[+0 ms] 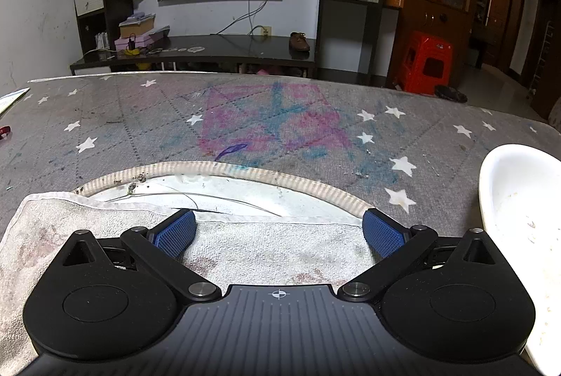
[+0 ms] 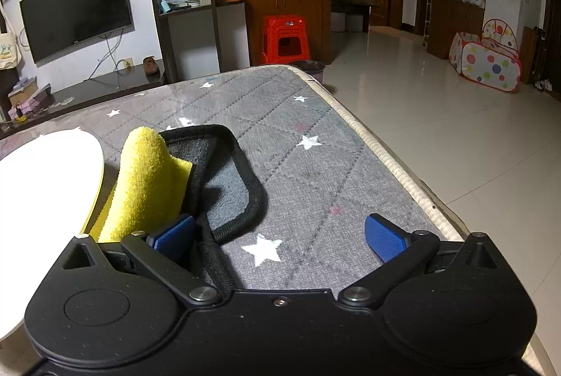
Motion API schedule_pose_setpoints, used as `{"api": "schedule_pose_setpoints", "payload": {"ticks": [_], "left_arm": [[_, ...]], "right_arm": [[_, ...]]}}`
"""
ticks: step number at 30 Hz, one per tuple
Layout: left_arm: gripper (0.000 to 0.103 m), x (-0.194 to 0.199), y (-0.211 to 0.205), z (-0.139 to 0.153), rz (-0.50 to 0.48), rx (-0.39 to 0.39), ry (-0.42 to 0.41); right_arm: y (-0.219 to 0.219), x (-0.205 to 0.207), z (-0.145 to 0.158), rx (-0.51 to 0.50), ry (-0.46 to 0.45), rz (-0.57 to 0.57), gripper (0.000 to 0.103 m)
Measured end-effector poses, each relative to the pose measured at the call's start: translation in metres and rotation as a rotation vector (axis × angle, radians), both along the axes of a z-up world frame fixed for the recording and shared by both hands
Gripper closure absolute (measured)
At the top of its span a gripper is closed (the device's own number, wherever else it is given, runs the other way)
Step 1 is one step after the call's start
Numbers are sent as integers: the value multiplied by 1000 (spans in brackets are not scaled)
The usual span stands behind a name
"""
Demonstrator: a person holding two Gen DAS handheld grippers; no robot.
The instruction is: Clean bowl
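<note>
Both of our hand-held grippers, left and right, gape fully open and hold nothing. The bowl sits at the right edge of the left view, crumbs still inside. The yellow cloth lies beside it; gripping only its loose edge could drag it against the bowl.

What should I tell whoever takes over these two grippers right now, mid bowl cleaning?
Left gripper: open, empty, over the stained white towel.
Right gripper: open, empty; the yellow-and-grey cloth lies by its left finger, ungripped.
White bowl: on the star-print mat, right of the towel, left of the cloth.
Done: nothing obvious; specks of residue show inside the bowl.
Left: steady the bowl, pick up a cloth, wipe the inside.
</note>
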State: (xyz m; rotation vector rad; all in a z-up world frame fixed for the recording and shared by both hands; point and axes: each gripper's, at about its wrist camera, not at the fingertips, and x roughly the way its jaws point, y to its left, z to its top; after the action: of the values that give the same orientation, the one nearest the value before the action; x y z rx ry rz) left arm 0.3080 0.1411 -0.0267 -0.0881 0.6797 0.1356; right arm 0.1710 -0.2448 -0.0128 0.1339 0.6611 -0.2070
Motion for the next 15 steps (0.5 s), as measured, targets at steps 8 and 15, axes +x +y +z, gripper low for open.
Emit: {"api": "schedule_pose_setpoints", "payload": {"ticks": [8,15], "left_arm": [[0,1,0,1,0,0,0],[0,-1,-2,-1,0,3,-1]], "right_arm": [[-4,1,0,6,-1,-1,0],[-8,-4,1,39,-21,-1,0]]}}
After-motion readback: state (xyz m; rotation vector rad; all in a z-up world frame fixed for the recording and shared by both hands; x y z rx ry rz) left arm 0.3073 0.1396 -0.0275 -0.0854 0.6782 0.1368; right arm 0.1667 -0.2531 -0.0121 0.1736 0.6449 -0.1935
